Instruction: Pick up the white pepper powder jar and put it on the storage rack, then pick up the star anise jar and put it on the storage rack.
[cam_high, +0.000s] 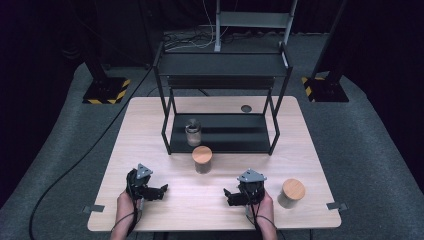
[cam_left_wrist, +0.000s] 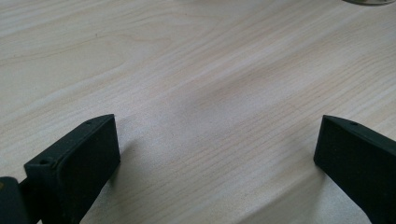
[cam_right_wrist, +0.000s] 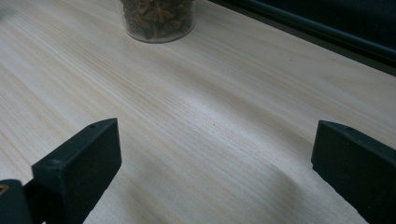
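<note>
Pale wood table (cam_high: 150, 125) with both grippers low in frame, jaws wide and empty; left gripper (cam_high: 159, 190), right gripper (cam_high: 231, 196). The cork-lidded jar (cam_high: 202, 159) stands at centre, untouched: grasping appears not yet begun

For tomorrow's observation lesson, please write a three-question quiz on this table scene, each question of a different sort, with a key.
1. True or false: the left gripper is shut on a jar.
2. Multiple choice: the jar without a wooden lid stands A) on the rack's lower shelf; B) on the table's front edge; C) on the rack's top shelf.
3. Fill in: how many jars with a wooden lid stand on the table? ____

Key
1. False: its fingers are apart over bare wood, as are those of the right gripper.
2. A.
3. Two: the middle jar, holding star anise, and the right-hand jar.
</note>
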